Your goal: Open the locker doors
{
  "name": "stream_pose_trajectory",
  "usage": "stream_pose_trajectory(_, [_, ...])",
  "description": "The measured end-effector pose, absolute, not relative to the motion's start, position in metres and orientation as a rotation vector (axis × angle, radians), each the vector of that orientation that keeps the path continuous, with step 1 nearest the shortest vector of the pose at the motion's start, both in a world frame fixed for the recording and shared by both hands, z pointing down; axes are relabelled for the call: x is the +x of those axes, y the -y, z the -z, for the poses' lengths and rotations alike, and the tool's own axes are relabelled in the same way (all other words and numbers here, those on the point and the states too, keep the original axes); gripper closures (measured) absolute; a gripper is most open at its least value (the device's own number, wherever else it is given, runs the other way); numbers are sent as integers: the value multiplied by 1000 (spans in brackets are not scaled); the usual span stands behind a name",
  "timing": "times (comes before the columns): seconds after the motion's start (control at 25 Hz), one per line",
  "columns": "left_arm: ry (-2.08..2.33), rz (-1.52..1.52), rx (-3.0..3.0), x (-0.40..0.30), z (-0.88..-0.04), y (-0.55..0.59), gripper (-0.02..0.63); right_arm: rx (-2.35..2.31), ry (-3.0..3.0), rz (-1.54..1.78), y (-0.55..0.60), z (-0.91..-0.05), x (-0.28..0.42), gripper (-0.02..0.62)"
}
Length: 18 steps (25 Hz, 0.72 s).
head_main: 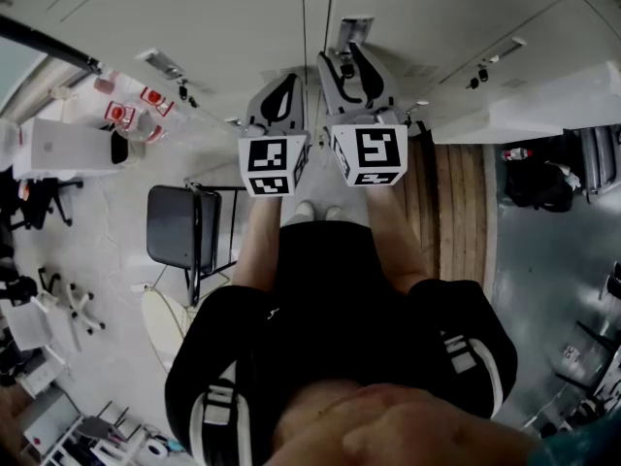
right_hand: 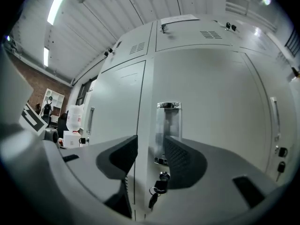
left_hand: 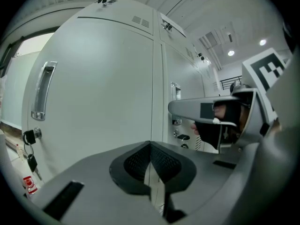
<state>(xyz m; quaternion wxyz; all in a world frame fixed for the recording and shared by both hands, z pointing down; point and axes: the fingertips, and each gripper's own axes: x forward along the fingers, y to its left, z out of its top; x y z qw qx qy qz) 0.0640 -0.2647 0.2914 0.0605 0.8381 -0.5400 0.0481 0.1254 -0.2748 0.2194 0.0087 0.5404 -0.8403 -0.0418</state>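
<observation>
Closing in on the first door is the step you are in. None of the locker doors in front of you looks opened, so I judge the task to be at its very start.

Your right gripper (right_hand: 150, 142) has its jaws apart. The metal handle (right_hand: 168, 125) of the locker door (right_hand: 211, 102) sits straight ahead in the gap between them, not yet gripped. I cannot tell whether the jaws touch the door. Just below the handle, a key (right_hand: 159, 185) hangs from the lock.

Your left gripper (left_hand: 151, 149) has its jaws pressed together with nothing between them. It points at the seam beside the neighbouring door (left_hand: 98, 93), whose own second handle (left_hand: 43, 93) lies well off to the left.

In the head view the two grippers are side by side at the locker fronts. The right gripper (head_main: 351, 61) is the further forward, near the handle (head_main: 354, 29), and the left gripper (head_main: 287, 83) is just beside it.

The next move, as I read it, calls for you to ease the right jaws onto the handle and close them on it. Then draw the door toward you.

- **Swing side:** The handle sits by the door's left edge, so expect it to swing from the right, though no hinge shows.
- **Key:** Keep the jaws above the key, as a low approach could snag it.
- **Left gripper:** Move it aside first. It looks to sit where the door's free edge would pass.
</observation>
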Motion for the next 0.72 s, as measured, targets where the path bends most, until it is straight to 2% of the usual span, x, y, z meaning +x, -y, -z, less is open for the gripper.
stream_pose_trajectory(0.28, [1659, -142, 2530, 54, -288, 269, 597, 1707, 2600, 123, 285, -219, 124, 407])
stream_pose_trajectory(0.48, [1665, -141, 2528, 49, -287, 269, 597, 1735, 2550, 133, 289, -222, 124, 459])
stream_pose_trajectory(0.72, [1659, -139, 2527, 48, -289, 270, 597, 1727, 2549, 103, 291, -223, 124, 480])
